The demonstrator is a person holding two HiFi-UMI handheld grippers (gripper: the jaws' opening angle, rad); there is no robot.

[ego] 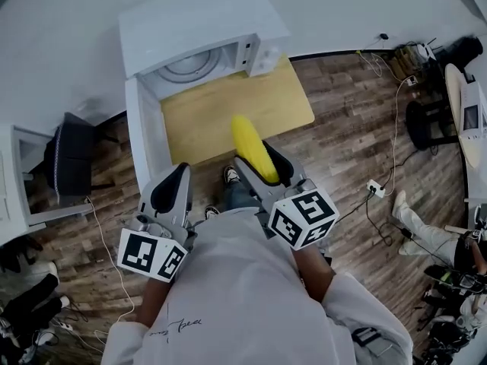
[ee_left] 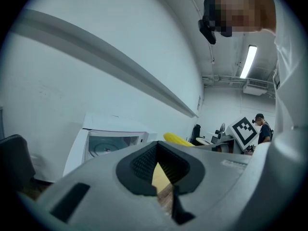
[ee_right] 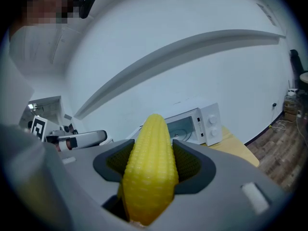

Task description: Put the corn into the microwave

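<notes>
A yellow corn cob (ego: 251, 147) is clamped lengthwise in my right gripper (ego: 264, 164), its tip pointing toward the white microwave (ego: 199, 42). The microwave stands at the far end of the wooden table (ego: 274, 101), and its door (ego: 144, 139) is swung open to the left, showing the glass turntable. In the right gripper view the corn (ee_right: 150, 170) fills the jaws, with the microwave (ee_right: 195, 124) ahead. My left gripper (ego: 175, 177) hovers beside the open door, shut and empty. From the left gripper view (ee_left: 161, 174) I see the microwave cavity (ee_left: 113, 143) and the corn tip (ee_left: 178, 139).
A black chair (ego: 70, 162) and a white cabinet (ego: 23, 177) stand to the left of the table. Cables and a power strip (ego: 374, 188) lie on the wood floor at the right. Another person's legs (ego: 415, 223) and some equipment are at the far right.
</notes>
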